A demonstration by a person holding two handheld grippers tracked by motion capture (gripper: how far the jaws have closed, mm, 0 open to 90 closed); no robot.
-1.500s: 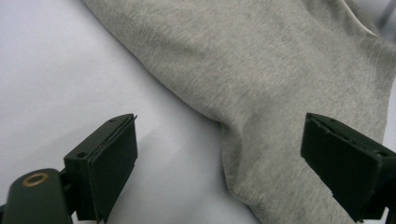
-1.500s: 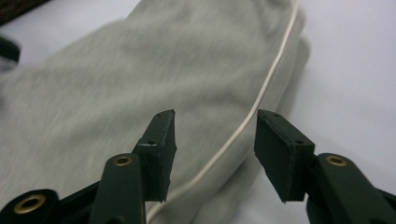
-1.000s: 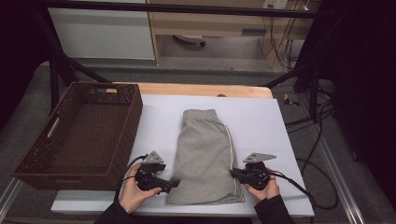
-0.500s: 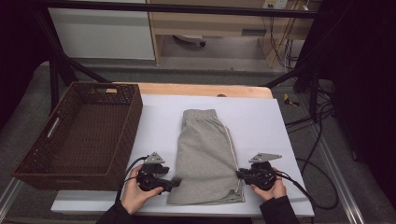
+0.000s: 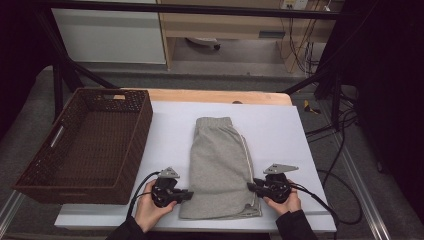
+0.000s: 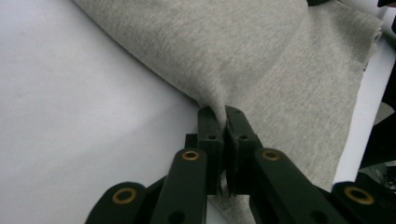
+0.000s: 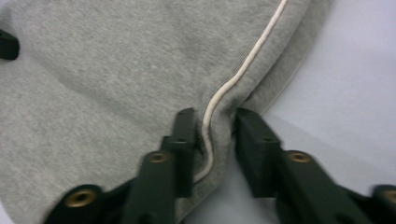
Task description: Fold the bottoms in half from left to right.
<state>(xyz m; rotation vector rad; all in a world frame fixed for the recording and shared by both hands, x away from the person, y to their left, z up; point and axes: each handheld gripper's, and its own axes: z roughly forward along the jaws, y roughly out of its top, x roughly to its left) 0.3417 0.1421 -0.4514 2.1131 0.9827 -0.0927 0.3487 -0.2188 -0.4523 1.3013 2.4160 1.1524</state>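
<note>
The grey shorts (image 5: 220,167) lie flat in the middle of the white worktop (image 5: 280,130), with one short end at 12 o'clock and the other at 6 o'clock, near the person. A thin white stripe (image 7: 243,70) runs down the side of the shorts at 3 o'clock. The left gripper (image 5: 186,195) is at the 9 o'clock edge of the shorts, down near the close end. In the left gripper view its jaws are pressed together on a little fold of grey cloth, and the cloth is pulled up into a small peak. The right gripper (image 5: 251,186) is at the 3 o'clock edge, across from the left one. In the right gripper view its jaws sit around the edge with the white stripe between them, with a gap on one side, so they are partly closed and not tight. A hand holds each gripper from 6 o'clock. A big brown woven basket (image 5: 75,145) sits at 9 o'clock of the shorts, at the worktop's left edge.
</note>
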